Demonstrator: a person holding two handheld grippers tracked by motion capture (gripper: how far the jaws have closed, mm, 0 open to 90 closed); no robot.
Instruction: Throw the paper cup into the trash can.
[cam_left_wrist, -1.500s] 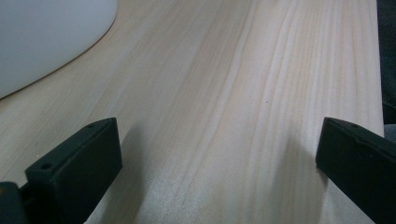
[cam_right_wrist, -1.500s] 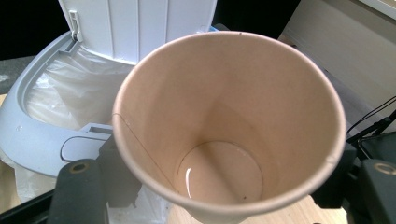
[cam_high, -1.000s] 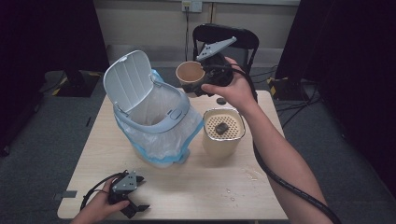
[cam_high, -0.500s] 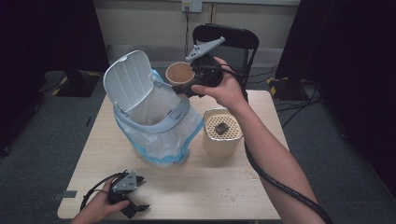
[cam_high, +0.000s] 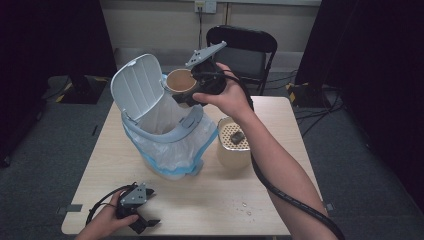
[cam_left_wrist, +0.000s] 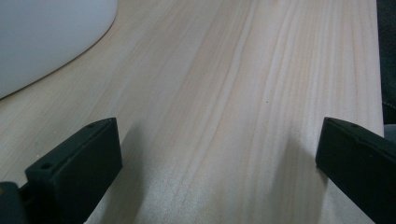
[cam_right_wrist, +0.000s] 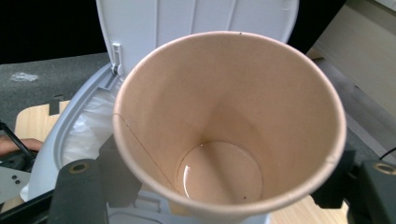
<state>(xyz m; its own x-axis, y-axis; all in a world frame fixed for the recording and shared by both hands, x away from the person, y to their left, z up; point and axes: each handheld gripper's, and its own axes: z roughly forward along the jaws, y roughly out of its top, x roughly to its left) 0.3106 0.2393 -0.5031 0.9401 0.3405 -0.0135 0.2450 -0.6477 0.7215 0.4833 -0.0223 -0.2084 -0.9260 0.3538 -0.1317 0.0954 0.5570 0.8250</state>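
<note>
- High view: right gripper (cam_high: 192, 90), top centre, is clamped on a paper cup (cam_high: 180, 81) above the open bin (cam_high: 165, 127); bare table (cam_high: 210, 200) lies below. Left gripper (cam_high: 137, 212), bottom left, rests near the table's edge.
- Left gripper view: jaws spread wide, holding nothing, over pale wood.
- Right gripper view: cup (cam_right_wrist: 229, 126) fills centre, bin lid (cam_right_wrist: 196, 23) behind.

Likely a lab or studio: black curtains (cam_high: 380, 75), lone table (cam_high: 280, 200), folding chair (cam_high: 243, 47).

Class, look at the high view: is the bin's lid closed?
No. The white lid stands raised, leaving the bag-lined bin open beneath the paper cup.
</note>
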